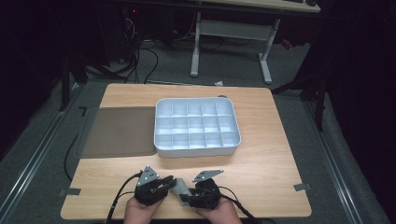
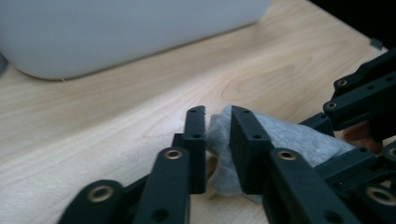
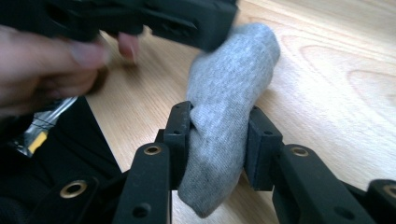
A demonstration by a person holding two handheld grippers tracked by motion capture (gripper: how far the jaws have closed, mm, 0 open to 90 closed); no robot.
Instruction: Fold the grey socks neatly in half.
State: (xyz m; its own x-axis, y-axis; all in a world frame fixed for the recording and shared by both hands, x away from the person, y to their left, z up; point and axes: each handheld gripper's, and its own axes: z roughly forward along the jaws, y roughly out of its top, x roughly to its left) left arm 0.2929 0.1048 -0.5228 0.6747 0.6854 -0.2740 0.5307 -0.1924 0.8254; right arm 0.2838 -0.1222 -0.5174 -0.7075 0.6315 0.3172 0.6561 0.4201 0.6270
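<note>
A grey sock (image 1: 180, 189) lies bunched on the wooden table (image 1: 261, 158) near its front edge, between my two grippers. My left gripper (image 1: 169, 182) comes at it from the left; in the left gripper view the sock (image 2: 219, 133) fills the gap between the jaws of my left gripper (image 2: 218, 112) and touches both pads. My right gripper (image 1: 187, 199) comes from the right. In the right gripper view my right gripper (image 3: 219, 111) squeezes the sock (image 3: 229, 84) across its middle, and the sock's far end runs under the other gripper's black jaw.
A white tray (image 1: 196, 151) divided into several empty compartments stands at the table's middle, and its wall (image 2: 116, 32) rises just beyond the left gripper. A grey mat (image 1: 119, 130) lies to the tray's left. A hand (image 3: 46, 60) holds the other gripper close by.
</note>
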